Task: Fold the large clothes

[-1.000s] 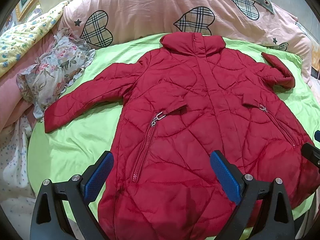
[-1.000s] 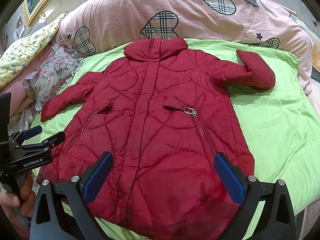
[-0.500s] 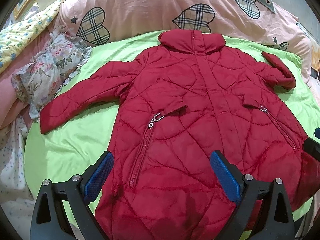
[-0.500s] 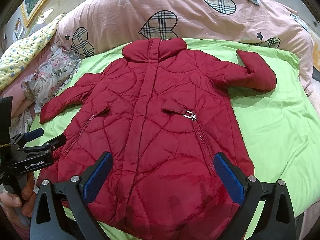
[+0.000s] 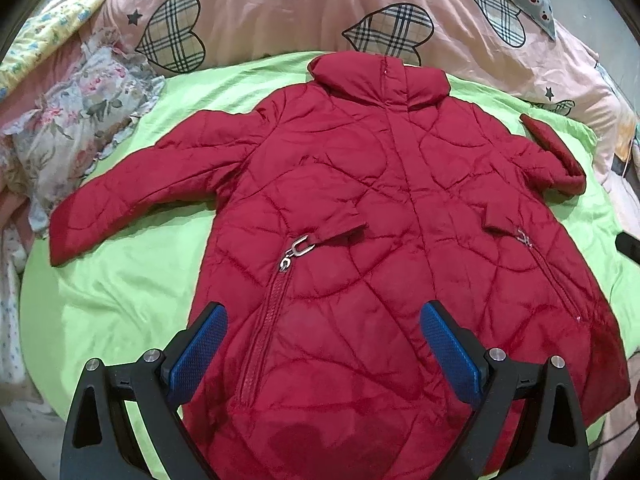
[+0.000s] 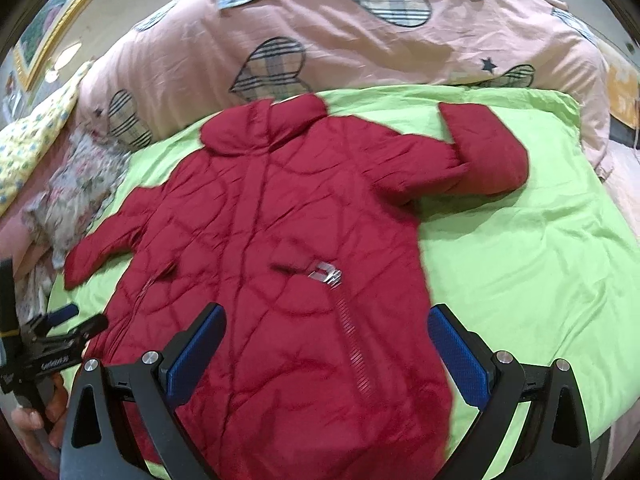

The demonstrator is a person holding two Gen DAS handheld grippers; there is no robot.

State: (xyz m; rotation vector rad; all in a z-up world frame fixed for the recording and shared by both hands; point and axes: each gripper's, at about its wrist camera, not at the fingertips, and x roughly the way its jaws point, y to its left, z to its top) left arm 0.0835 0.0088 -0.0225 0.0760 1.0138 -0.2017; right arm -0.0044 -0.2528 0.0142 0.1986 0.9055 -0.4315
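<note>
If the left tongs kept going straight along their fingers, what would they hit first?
Most likely the red coat: its lower front, by the pocket zipper, fills the gap ahead of the open left tongs. Depth is unclear, but nothing shows in between.

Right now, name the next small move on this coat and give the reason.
Probably reach the right gripper to the doubled-back sleeve and straighten it: the red coat lies flat, both grippers are open and empty, and the other sleeve is already extended.
</note>
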